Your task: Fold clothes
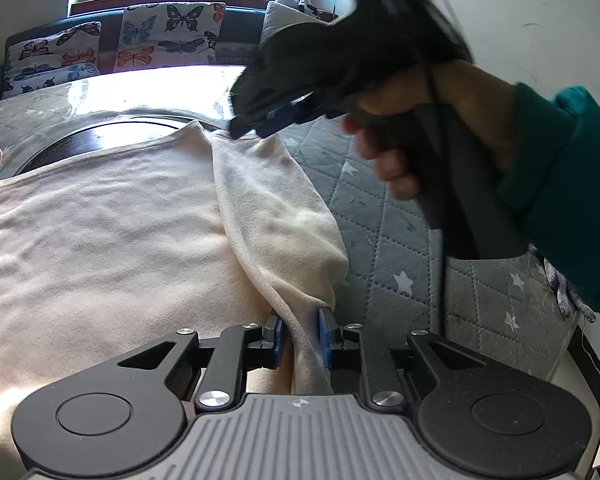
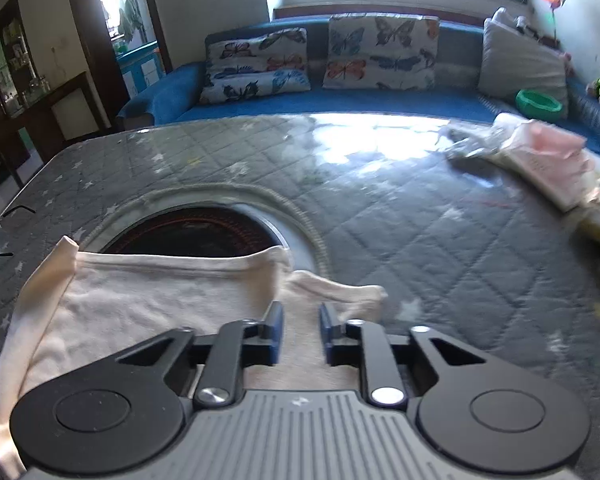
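A cream garment [image 1: 112,216] lies spread on the grey star-quilted table cover [image 1: 396,224], its far edge lapping over the dark round opening [image 2: 196,232] in that cover. The left gripper [image 1: 302,336] has its blue pads closed partway on a folded-over strip of the garment's right side, the cloth bunched between them. The right gripper [image 1: 256,126], held in a hand [image 1: 384,152] with a teal sleeve, reaches the far end of that strip, its pads parted with cloth between; whether it grips there I can't quite tell.
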A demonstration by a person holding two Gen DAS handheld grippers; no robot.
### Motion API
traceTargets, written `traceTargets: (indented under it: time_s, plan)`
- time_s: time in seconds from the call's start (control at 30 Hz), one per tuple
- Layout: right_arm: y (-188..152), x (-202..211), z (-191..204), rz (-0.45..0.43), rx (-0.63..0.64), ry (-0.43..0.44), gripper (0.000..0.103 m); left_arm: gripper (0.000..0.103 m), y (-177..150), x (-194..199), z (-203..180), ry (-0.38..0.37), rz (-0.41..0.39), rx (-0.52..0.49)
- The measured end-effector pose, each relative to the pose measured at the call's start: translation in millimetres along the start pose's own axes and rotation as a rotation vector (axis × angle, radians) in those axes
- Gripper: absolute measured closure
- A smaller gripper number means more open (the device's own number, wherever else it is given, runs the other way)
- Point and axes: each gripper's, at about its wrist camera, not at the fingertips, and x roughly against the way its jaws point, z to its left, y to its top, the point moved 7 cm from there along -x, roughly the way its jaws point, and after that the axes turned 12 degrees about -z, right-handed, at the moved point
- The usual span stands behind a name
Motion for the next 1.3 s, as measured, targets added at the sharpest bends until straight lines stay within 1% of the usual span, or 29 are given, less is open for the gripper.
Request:
traceTargets:
  time_s: [0.23,0.33,0.37,0.4,0.43,0.53,0.63,0.83,1.03,1.17,1.3]
  plan:
    - [-14,-23,17,0.056,0.031,0.009,0.076,0.083,-1,0,-1,-0.002,-0.002,0.004]
    - [-18,-27,21,0.058,0.056,-0.001,0.077,0.083,-1,0,-2,-0.001,-0.002,0.005]
    - [-19,-27,22,0.055,0.074,-0.009,0.082,0.083,-1,0,-2,-0.001,-0.002,0.006]
    - [-19,-26,22,0.052,0.089,-0.018,0.089,0.083,0,0,-2,-0.001,-0.002,0.006]
    - [-19,-24,21,0.047,0.095,-0.023,0.092,0.083,0,0,-2,0.000,-0.003,0.007]
    - [-18,-15,14,0.029,0.083,-0.031,0.098,0.083,-1,0,-2,0.002,-0.004,0.007]
    - [-14,-8,4,0.010,0.083,-0.049,0.100,0.083,-1,1,-3,0.007,-0.006,0.005]
    - [-7,24,-18,-0.068,0.085,-0.093,0.100,0.083,-2,1,-7,0.012,-0.012,-0.024]
    - [-5,73,-49,-0.152,0.087,-0.157,0.101,0.083,-3,5,-13,-0.001,-0.022,-0.054]
    - [-22,107,-75,-0.166,0.069,-0.214,0.101,0.083,-7,6,-20,-0.020,-0.020,-0.085]
    - [-53,124,-97,-0.125,0.028,-0.268,0.100,0.083,-13,7,-24,-0.046,-0.011,-0.125]
